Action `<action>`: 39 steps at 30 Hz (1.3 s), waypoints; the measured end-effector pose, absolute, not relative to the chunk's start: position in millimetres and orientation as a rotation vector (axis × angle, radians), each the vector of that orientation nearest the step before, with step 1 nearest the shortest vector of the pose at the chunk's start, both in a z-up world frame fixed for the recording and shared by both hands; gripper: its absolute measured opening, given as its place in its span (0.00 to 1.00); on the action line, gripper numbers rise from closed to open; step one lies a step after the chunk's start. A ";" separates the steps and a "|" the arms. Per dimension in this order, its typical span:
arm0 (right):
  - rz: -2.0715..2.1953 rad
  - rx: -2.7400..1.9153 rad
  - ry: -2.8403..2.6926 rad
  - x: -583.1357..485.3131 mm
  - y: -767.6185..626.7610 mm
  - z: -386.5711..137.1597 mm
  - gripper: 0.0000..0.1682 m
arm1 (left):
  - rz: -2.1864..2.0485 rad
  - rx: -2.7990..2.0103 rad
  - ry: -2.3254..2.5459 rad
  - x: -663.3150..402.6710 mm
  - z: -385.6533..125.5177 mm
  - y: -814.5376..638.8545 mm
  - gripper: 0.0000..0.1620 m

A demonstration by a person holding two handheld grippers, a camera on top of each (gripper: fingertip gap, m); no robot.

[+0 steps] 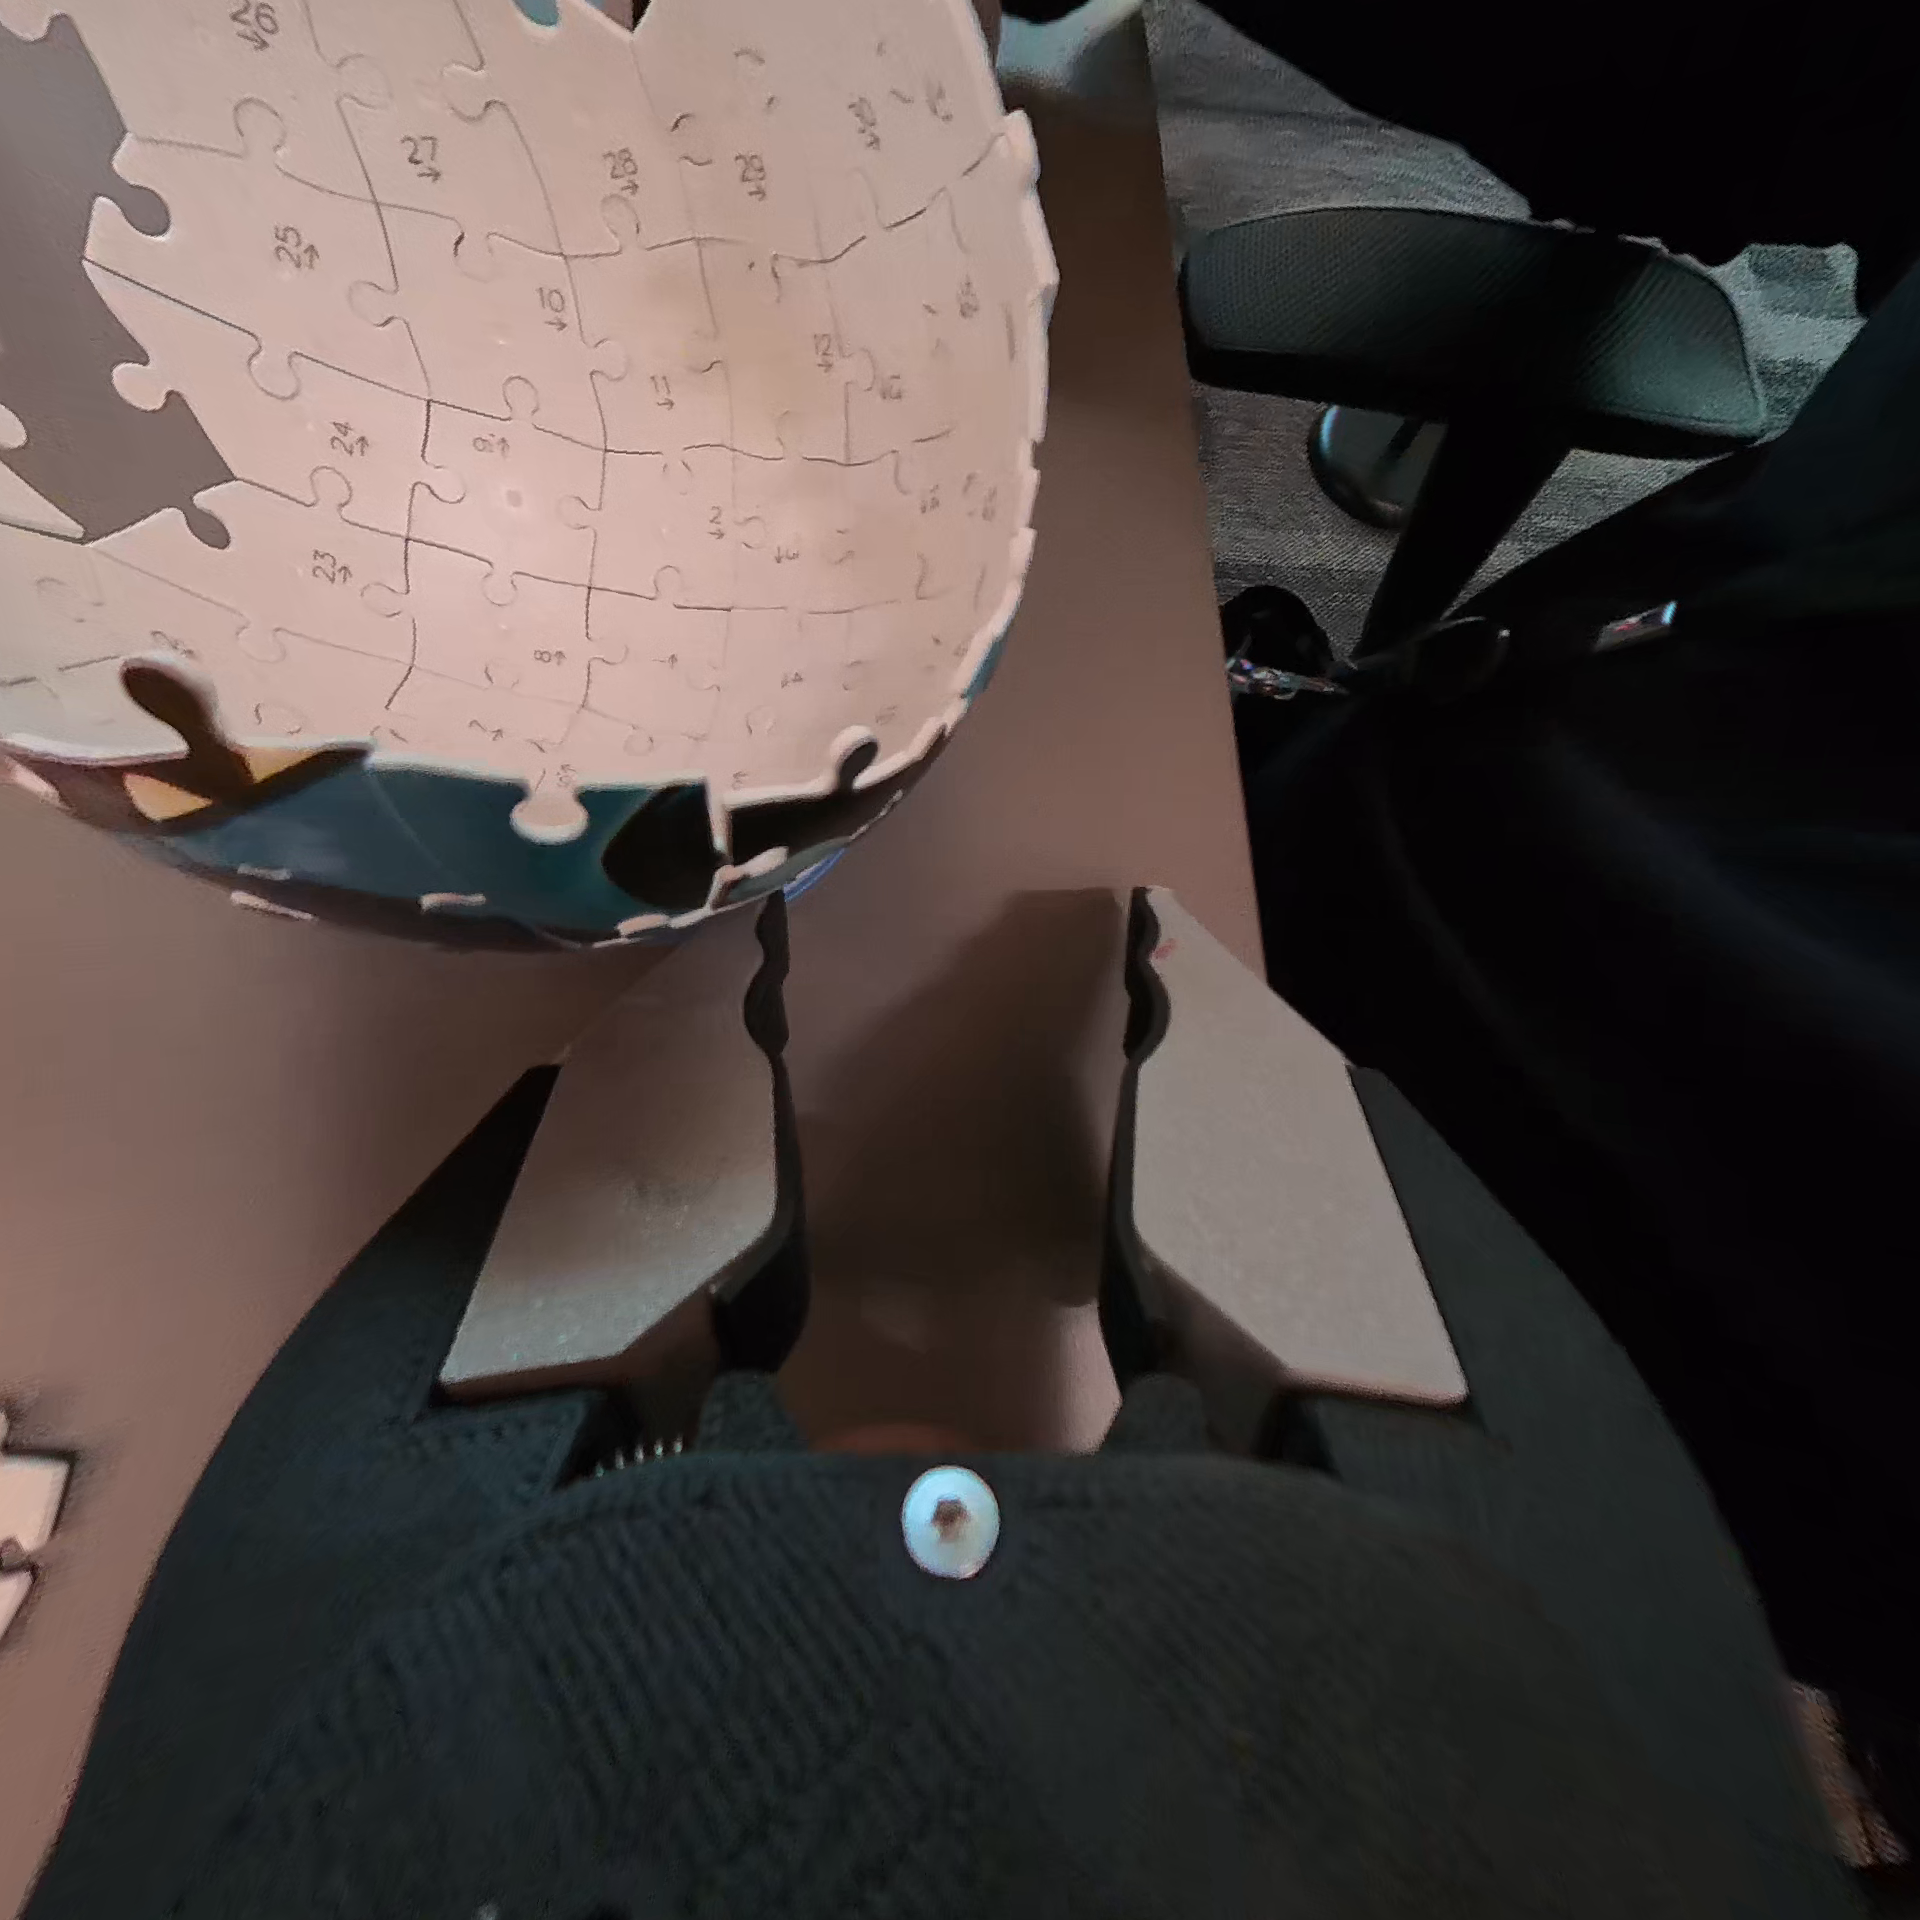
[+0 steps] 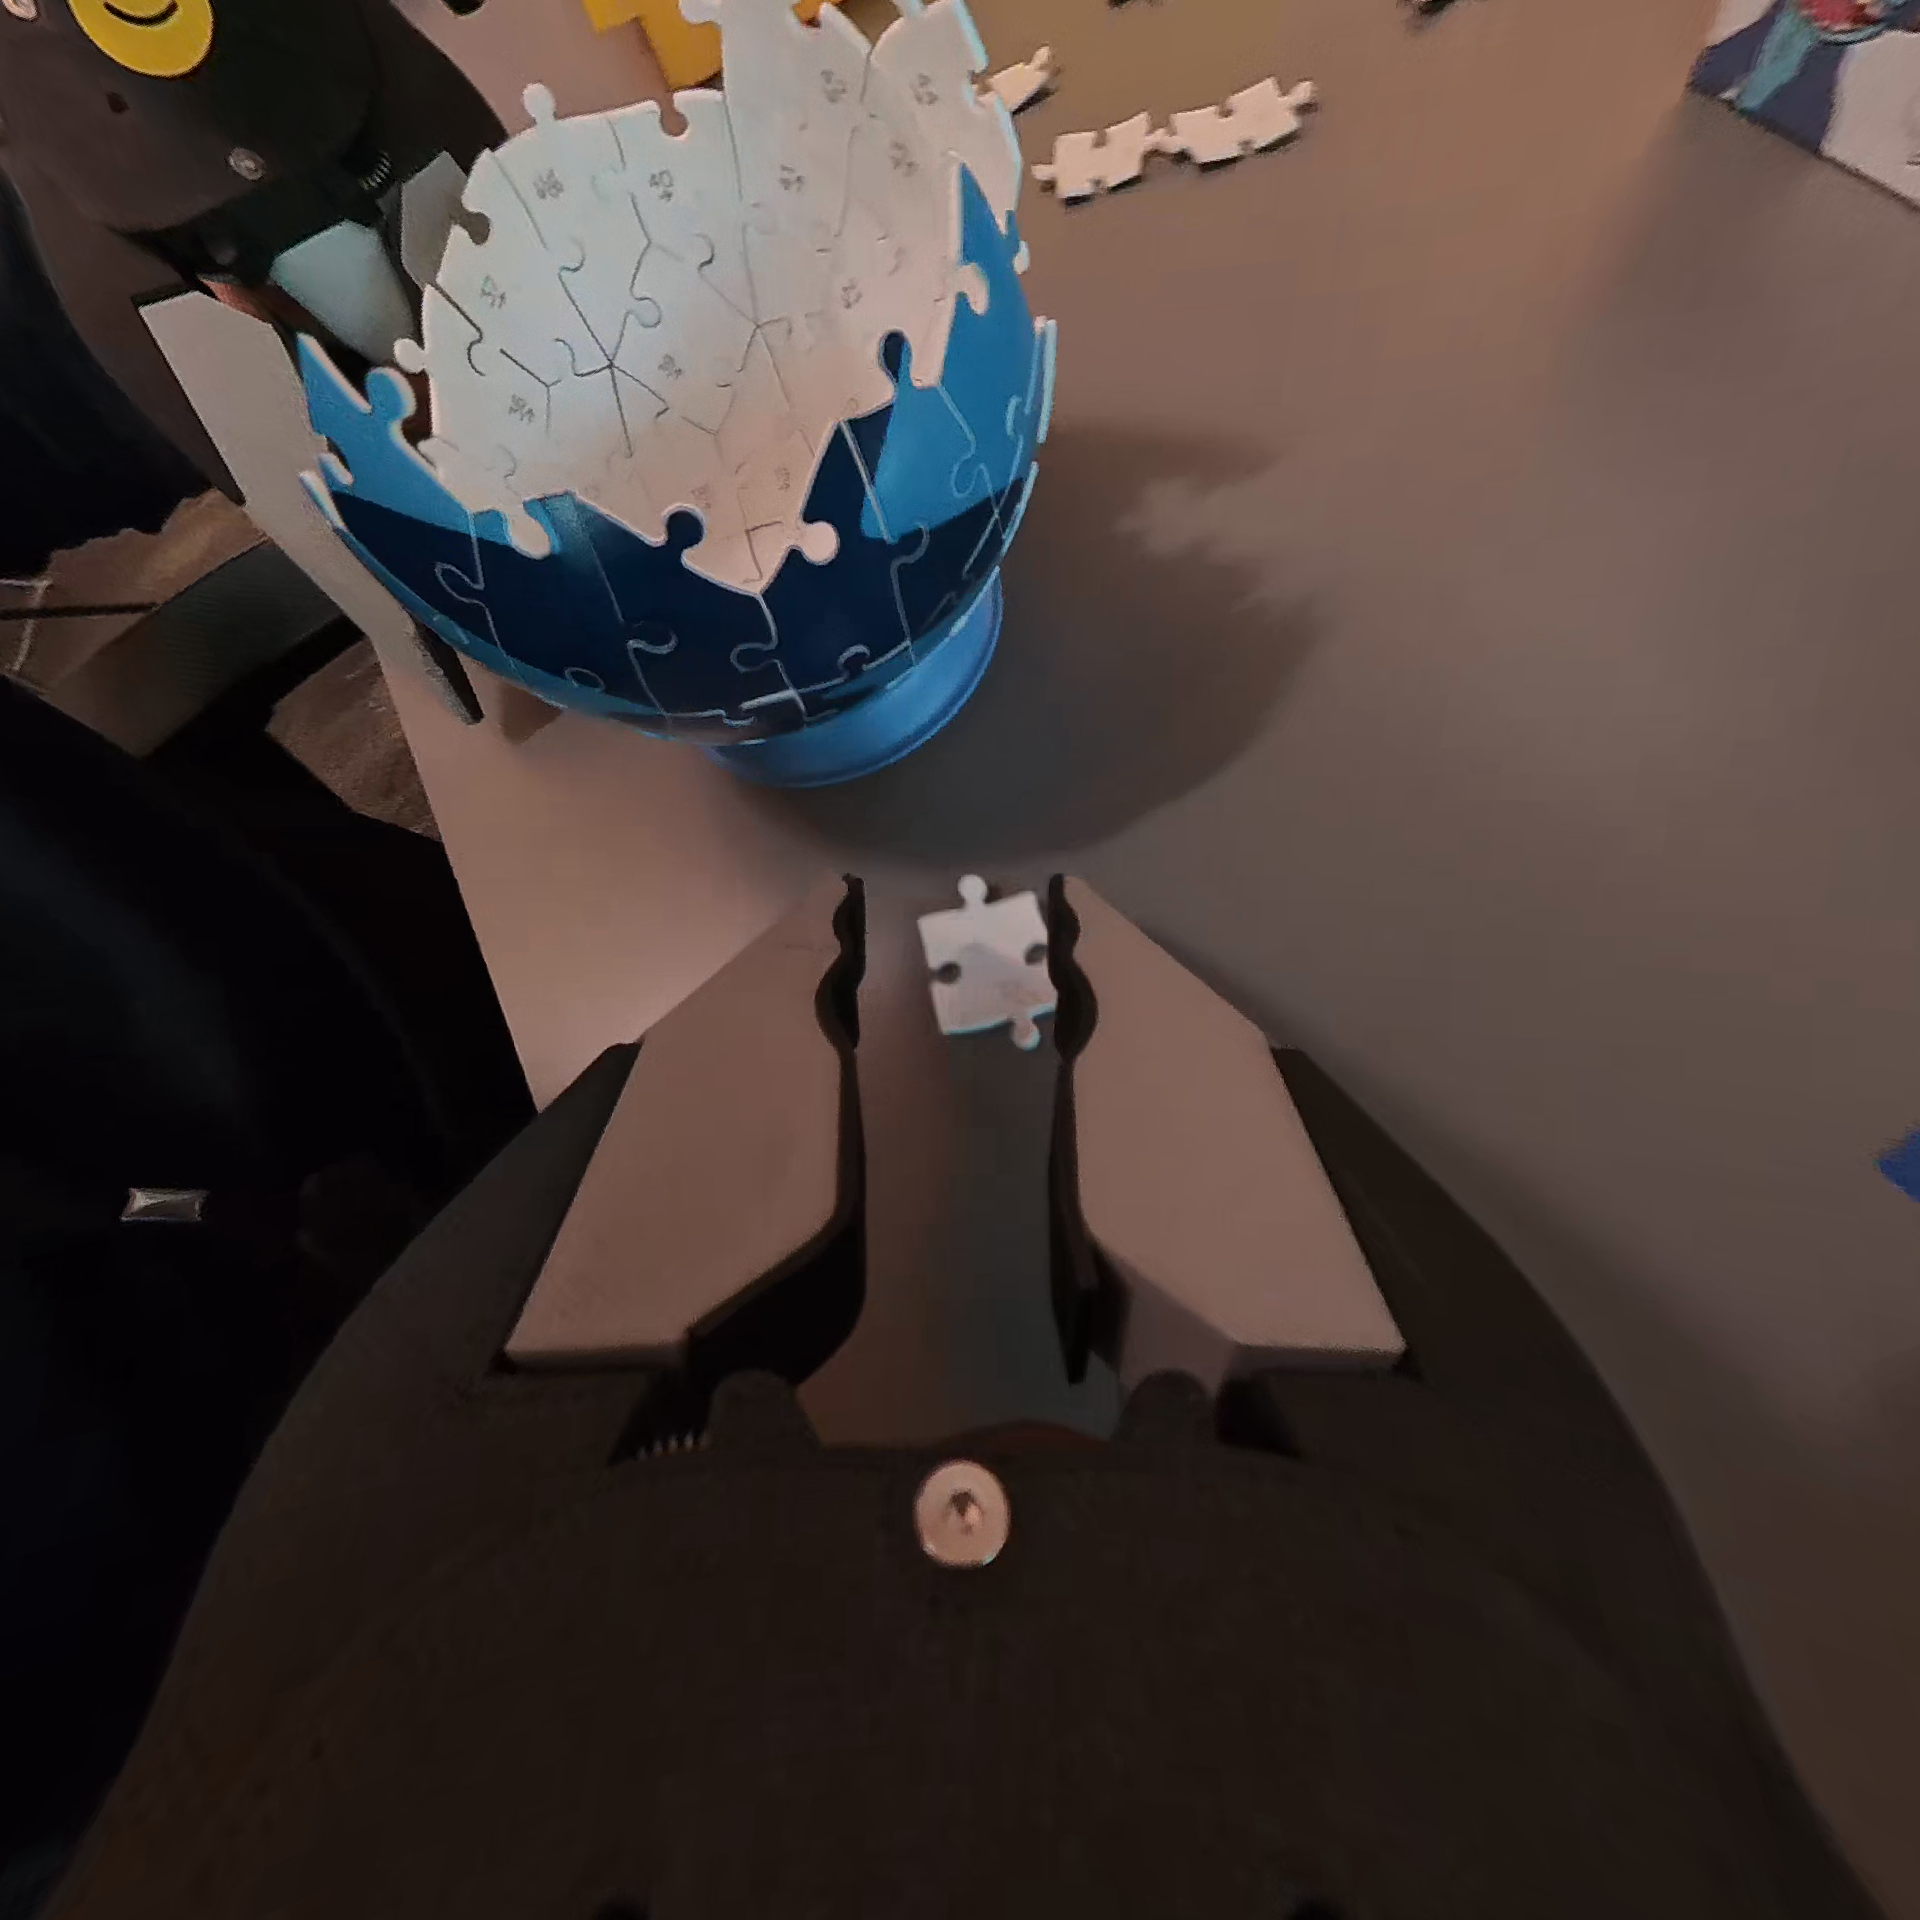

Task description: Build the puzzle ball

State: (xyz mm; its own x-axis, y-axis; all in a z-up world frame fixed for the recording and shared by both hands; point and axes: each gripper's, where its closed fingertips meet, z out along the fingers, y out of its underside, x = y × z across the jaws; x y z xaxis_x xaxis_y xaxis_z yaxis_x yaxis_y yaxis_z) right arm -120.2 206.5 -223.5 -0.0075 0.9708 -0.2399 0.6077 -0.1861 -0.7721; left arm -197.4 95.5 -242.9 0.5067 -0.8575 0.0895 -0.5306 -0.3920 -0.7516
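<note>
The partly built puzzle ball (image 2: 675, 416) is an open shell, blue outside and white with numbers inside, and it sits on a blue stand (image 2: 883, 717). In the left wrist view the ball (image 1: 520, 416) fills the upper left. My left gripper (image 1: 956, 935) is open and empty, just right of and below the ball's rim. Its black body (image 2: 156, 114) shows beside the ball in the right wrist view. My right gripper (image 2: 951, 935) is open over the table in front of the stand. A loose white puzzle piece (image 2: 987, 971) lies between its fingertips, against the right finger.
Several loose white pieces (image 2: 1174, 135) lie behind the ball, with a yellow piece (image 2: 644, 31) at the top. A blue printed sheet (image 2: 1818, 94) lies at the far right. More white pieces (image 1: 26, 1507) lie at the left. The table edge (image 1: 1216, 623) borders a dark chair (image 1: 1455, 322). One gripper's finger ends stand about 15 centimeters off the other's.
</note>
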 end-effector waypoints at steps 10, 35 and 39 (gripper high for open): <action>1.012 -1.856 -1.646 -94.7 218.4 -230.1 0.23 | -0.676 -2.089 1.112 -188.6 -241.6 113.0 0.39; 0.986 -1.690 -1.800 -105.7 197.4 -231.5 0.26 | -0.638 -2.109 1.088 -202.3 -243.9 88.6 0.43; 0.919 -1.569 -1.957 -109.5 194.1 -239.8 0.29 | -0.631 -2.109 1.090 -202.3 -244.2 88.7 0.43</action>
